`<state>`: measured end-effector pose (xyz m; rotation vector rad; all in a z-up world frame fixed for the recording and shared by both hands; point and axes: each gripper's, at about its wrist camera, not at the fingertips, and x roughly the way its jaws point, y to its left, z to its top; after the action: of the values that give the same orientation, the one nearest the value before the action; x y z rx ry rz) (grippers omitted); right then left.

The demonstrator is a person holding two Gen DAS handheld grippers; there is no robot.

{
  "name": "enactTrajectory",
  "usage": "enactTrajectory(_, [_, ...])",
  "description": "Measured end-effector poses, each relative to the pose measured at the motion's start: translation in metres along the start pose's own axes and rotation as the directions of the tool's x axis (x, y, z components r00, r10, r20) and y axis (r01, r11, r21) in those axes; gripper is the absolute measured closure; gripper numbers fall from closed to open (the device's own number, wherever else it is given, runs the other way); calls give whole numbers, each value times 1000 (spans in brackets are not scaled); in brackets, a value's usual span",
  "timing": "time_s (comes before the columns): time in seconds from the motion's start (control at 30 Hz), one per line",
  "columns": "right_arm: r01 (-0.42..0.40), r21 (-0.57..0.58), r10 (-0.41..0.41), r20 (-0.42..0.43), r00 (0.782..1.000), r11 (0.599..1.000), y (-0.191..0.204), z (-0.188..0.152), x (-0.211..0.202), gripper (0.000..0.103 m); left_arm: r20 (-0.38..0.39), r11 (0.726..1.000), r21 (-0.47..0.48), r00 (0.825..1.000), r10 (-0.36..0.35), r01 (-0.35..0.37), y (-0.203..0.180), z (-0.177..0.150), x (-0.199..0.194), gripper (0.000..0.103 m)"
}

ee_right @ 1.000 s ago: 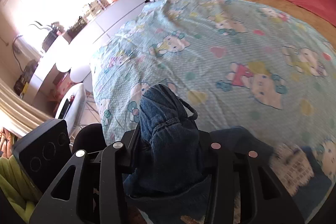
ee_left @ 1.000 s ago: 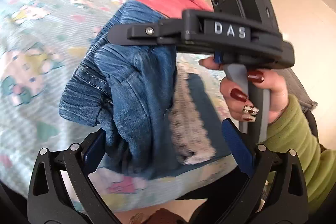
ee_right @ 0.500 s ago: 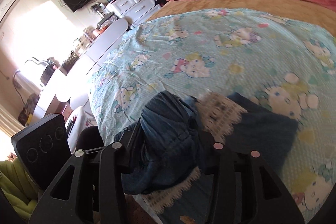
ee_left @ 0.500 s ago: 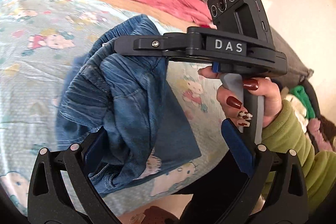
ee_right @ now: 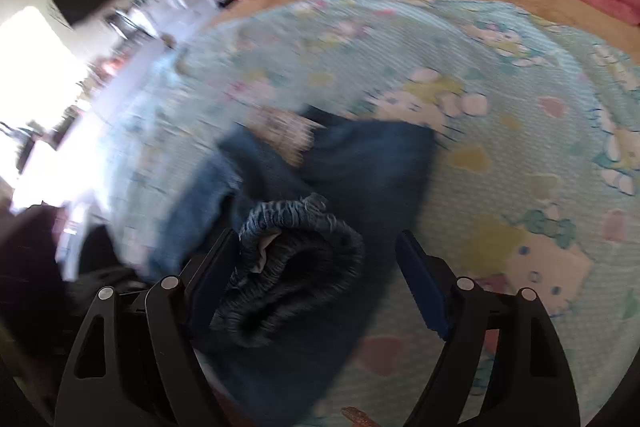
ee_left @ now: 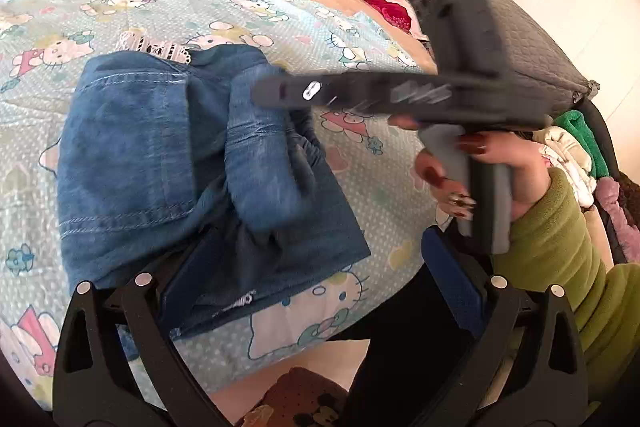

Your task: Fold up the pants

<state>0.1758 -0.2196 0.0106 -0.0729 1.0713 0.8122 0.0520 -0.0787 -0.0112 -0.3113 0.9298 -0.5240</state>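
The pants (ee_left: pixel 168 163) lay folded in a bundle near the bed's (ee_left: pixel 384 187) near edge, their long axis running near to far. The right tongs (ee_right: pixel 320 279) were opening, the gathered waistband (ee_right: pixel 296 259) loose between the pads and touching only the left one. The left tongs (ee_left: pixel 316 275) stood wide open, gripping nothing, their left pad resting against the bundle's near edge, about as close as the right.

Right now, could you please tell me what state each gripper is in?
Left gripper: open, fingers wide apart over the denim pants, gripping nothing.
Right gripper: opening, the pants' elastic waistband between its fingers, no longer pinched.
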Motion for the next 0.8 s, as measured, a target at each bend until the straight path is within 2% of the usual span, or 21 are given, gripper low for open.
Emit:
enactTrajectory(0.03, [45,-2,-45,-18,999,999,-2,-2,6,23,-1,1000,3,1000,-1,1,0,-4,-2,9])
enactTrajectory(0.1, [38,22,-37,-14,999,999,-5,-5,6,23,-1,1000,6,1000,3,-3,1,0,-13,9])
enactTrajectory(0.2, [30,13,-31,46,998,999,-2,-7,-10,23,32,1000,6,999,27,-27,0,1,-29,9])
enactTrajectory(0.23, [35,5,-36,80,996,999,-1,-9,-20,20,46,999,11,998,38,-39,0,2,-33,9])
enactTrajectory(0.33, [44,30,-49,151,987,999,-6,-13,-38,15,103,992,50,988,114,-120,-2,7,-52,9])
enactTrajectory(0.47, [50,47,-58,187,981,998,-4,-23,-51,13,138,975,62,969,205,-215,6,15,-63,9])
enactTrajectory(0.57, [71,15,-72,219,973,997,7,-35,-62,9,133,971,36,964,228,-235,16,18,-66,9])
enactTrajectory(0.7, [138,-65,-116,269,956,988,29,-56,-79,8,131,962,29,955,265,-271,24,20,-66,9])
enactTrajectory(0.8, [129,-109,-94,283,954,986,42,-68,-84,8,128,961,15,954,272,-276,33,26,-65,9])
